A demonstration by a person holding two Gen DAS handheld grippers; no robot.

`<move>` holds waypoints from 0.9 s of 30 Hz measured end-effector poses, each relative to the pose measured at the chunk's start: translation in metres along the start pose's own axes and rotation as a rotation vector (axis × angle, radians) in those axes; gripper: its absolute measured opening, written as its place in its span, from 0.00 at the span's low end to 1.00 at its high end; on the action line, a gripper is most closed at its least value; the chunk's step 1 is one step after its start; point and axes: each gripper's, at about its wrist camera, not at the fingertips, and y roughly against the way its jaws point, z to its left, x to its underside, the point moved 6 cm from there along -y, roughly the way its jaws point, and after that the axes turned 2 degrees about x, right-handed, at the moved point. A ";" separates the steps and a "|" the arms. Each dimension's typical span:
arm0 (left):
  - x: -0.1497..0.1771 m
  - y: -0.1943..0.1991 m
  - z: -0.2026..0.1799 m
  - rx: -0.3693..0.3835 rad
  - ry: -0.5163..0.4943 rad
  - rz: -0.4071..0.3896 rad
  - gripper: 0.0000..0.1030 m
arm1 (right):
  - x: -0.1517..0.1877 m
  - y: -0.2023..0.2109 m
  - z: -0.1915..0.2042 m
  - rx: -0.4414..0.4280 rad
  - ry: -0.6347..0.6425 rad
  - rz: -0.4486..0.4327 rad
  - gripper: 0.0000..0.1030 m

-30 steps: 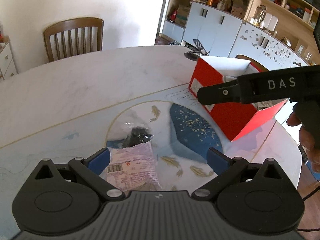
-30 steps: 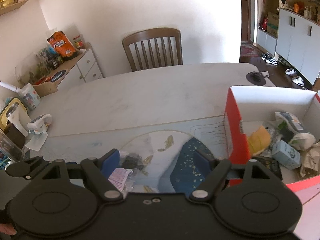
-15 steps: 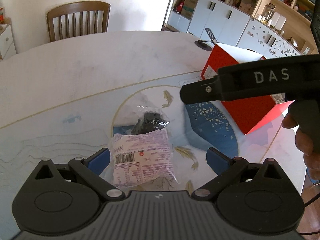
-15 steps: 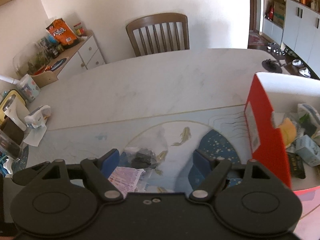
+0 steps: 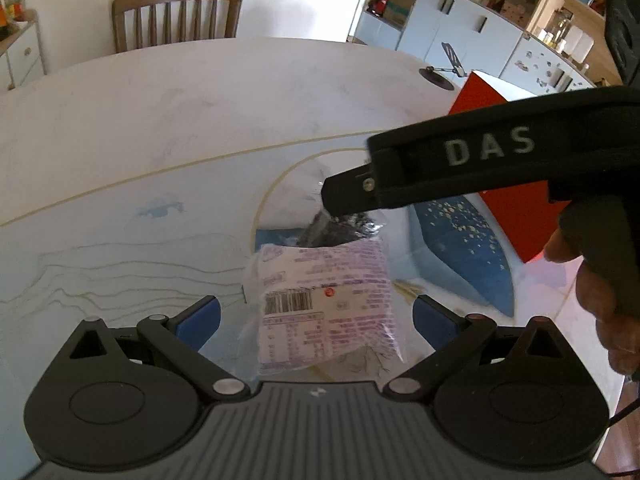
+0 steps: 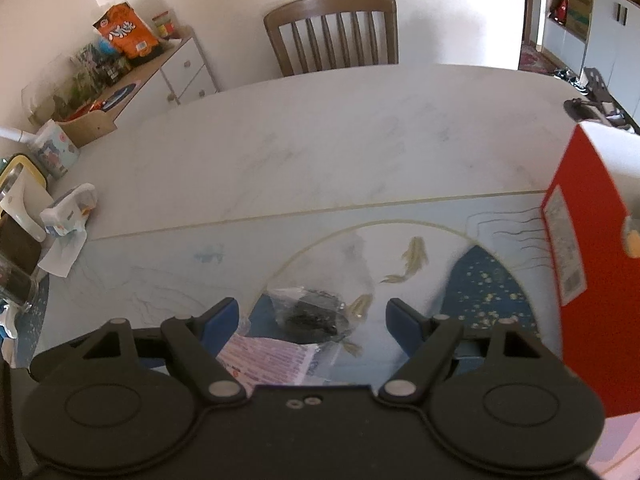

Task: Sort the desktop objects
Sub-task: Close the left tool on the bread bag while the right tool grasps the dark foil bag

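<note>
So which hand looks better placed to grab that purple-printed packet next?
Probably the left: the left gripper has open jaws either side of the purple-printed plastic packet. The right gripper points at the clear bag of black bits.

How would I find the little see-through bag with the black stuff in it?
Find the round fish picture on the table, left of the red box. The clear bag lies there, just beyond a pink printed packet. Only it is transparent with something black inside.
</note>
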 end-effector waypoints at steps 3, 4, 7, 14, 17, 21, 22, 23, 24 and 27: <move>0.002 -0.005 0.002 -0.003 0.004 0.002 1.00 | 0.000 -0.009 0.003 -0.006 -0.006 0.016 0.78; 0.003 -0.006 0.002 -0.003 0.000 0.002 1.00 | 0.000 -0.012 0.004 -0.004 -0.008 0.022 0.78; 0.003 -0.009 0.003 0.000 -0.003 0.001 1.00 | 0.003 -0.022 0.003 0.003 -0.018 0.044 0.78; 0.006 -0.016 0.001 0.008 -0.013 -0.004 1.00 | 0.004 -0.035 0.000 0.018 -0.057 0.071 0.78; 0.006 -0.019 -0.002 0.002 -0.027 -0.005 1.00 | 0.004 -0.037 0.002 0.011 -0.067 0.077 0.78; 0.008 -0.022 -0.001 0.006 -0.030 -0.007 0.99 | 0.005 -0.041 0.000 0.017 -0.070 0.087 0.76; 0.009 -0.023 -0.001 0.008 -0.031 -0.008 0.99 | 0.004 -0.041 -0.002 0.021 -0.070 0.085 0.76; 0.009 -0.024 -0.001 0.011 -0.030 -0.006 0.99 | 0.004 -0.041 -0.002 0.022 -0.072 0.084 0.76; 0.010 -0.025 -0.001 0.009 -0.031 -0.007 0.99 | 0.004 -0.042 -0.002 0.019 -0.073 0.087 0.75; 0.011 -0.027 0.001 0.014 -0.030 -0.004 0.94 | 0.003 -0.045 -0.001 0.018 -0.064 0.095 0.67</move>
